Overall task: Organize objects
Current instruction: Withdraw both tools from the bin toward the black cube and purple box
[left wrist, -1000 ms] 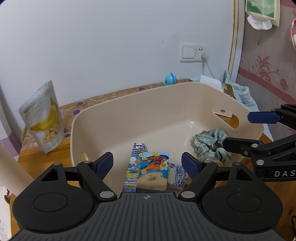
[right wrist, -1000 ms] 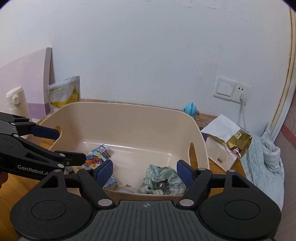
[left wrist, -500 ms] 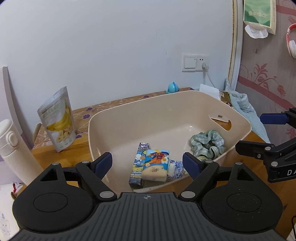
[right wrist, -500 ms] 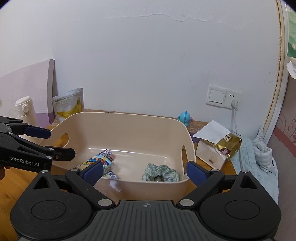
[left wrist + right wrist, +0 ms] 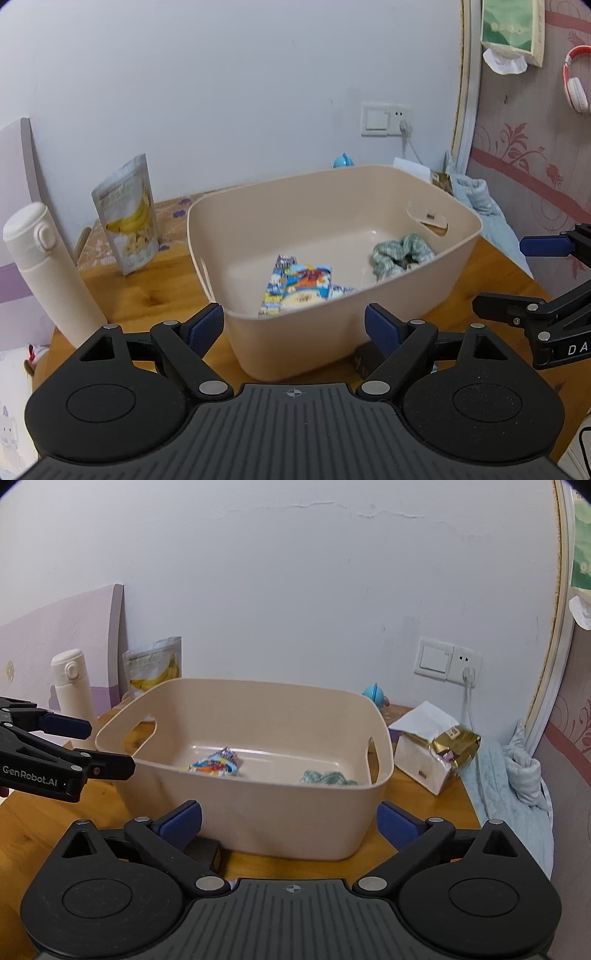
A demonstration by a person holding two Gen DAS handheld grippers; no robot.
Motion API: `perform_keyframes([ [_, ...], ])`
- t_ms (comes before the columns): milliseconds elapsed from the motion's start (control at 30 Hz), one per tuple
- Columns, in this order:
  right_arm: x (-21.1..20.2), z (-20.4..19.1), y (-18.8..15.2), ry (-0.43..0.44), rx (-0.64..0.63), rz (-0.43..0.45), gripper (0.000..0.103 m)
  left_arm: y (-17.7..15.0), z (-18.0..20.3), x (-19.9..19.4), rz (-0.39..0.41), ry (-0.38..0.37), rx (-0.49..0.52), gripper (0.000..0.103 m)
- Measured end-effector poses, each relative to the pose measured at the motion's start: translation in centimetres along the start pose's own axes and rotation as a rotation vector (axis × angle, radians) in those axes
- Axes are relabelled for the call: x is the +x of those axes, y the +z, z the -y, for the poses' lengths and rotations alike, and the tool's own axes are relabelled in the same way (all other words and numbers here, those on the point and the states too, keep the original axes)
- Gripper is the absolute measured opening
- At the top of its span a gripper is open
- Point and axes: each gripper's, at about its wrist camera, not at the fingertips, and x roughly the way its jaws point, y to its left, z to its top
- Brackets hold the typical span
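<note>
In the left wrist view, the jaws of the left gripper point(image 5: 293, 326) are held wide apart, gripping nothing, before the beige bin point(image 5: 458, 254) on the wooden table point(image 5: 147, 291). Colourful snack packets point(image 5: 297, 290) and a green checked cloth point(image 5: 400, 253) are contained in it.

In the right wrist view, the right gripper point(image 5: 290, 821) is likewise spread and unladen; packets and cloth are seen inside the bin.

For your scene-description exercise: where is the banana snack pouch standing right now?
In both wrist views the banana snack pouch stands upright on the wooden table near the wall, left of the beige bin, with the white bottle on its other side.
</note>
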Motion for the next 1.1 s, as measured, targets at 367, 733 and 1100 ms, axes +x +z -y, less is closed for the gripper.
perform_keyframes([
  [367, 0.1, -0.7, -2.8, 0.006, -0.01, -0.065, 0.103, -3.1, 0.4, 0.7, -0.056, -0.016, -0.009, 0.085],
  [733, 1.6, -1.6, -4.9, 0.032, -0.011, -0.135, 0.103, -5.5, 0.8, 2.6, -0.126, -0.03, -0.029, 0.085],
  [1100, 4.8, -2.5, -6.5, 0.058, -0.007, -0.219, 0.103, -6.8, 0.4, 4.8, -0.194, -0.027, -0.054, 0.085],
])
